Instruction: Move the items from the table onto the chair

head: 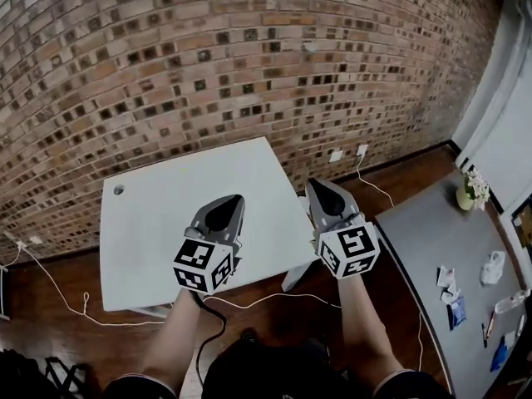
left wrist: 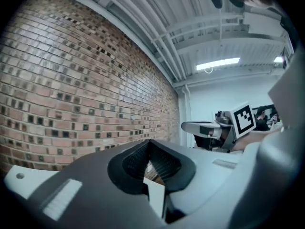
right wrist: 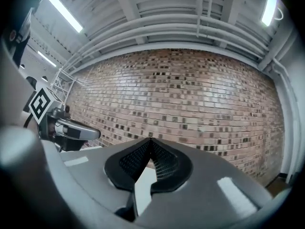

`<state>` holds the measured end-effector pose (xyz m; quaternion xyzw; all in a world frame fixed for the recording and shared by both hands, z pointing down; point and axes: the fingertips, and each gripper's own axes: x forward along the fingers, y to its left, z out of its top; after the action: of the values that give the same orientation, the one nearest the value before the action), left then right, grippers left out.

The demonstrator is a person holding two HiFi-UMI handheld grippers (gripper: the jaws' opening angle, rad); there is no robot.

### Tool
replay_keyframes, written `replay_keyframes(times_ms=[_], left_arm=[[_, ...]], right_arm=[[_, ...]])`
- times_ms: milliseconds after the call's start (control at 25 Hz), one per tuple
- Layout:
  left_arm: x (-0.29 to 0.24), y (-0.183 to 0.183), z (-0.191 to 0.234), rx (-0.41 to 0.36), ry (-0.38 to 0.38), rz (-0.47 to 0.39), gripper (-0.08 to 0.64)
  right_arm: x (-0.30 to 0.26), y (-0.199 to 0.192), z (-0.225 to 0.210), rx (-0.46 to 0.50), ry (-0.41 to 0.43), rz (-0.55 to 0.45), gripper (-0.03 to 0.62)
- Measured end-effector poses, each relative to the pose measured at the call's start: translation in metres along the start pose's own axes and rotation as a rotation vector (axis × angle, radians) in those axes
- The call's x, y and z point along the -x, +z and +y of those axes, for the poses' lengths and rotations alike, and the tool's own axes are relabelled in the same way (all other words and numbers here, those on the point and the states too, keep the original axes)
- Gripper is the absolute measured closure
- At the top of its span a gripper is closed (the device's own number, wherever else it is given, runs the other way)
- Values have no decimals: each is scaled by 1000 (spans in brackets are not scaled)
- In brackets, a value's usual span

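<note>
Hovering at white table — L gripper + R gripper, fingers together, empty.

- The head view looks from above the person, forward and steeply down. It takes in both forearms, the left gripper, the right gripper, a white table and the brick wall behind it.
- The left gripper view sits close behind its own jaws and points level, slanting along the wall towards a far corner. The right gripper shows at its right side.
- The right gripper view sits just as close and faces the wall almost square-on, with the left gripper at its left edge.
- All three views share the wall. The pale strip under the wall in both gripper views is probably the white table.
</note>
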<state>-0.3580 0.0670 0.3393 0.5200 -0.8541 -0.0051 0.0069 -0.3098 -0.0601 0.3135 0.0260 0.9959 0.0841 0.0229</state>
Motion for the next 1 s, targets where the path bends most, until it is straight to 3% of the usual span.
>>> replay_keyframes(times_ms=[240, 440, 560, 1000], left_arm=[[56, 8, 71, -5, 122, -12, 549], [84, 5, 102, 11, 207, -10, 548], [92, 1, 111, 29, 244, -3, 548], [95, -6, 116, 35, 272, 5, 548]], right_arm=[[-61, 9, 89, -2, 156, -12, 591], [-86, 11, 137, -15, 265, -13, 591], [-93, 12, 151, -28, 308, -12, 591], [-106, 9, 165, -78, 377, -7, 591]])
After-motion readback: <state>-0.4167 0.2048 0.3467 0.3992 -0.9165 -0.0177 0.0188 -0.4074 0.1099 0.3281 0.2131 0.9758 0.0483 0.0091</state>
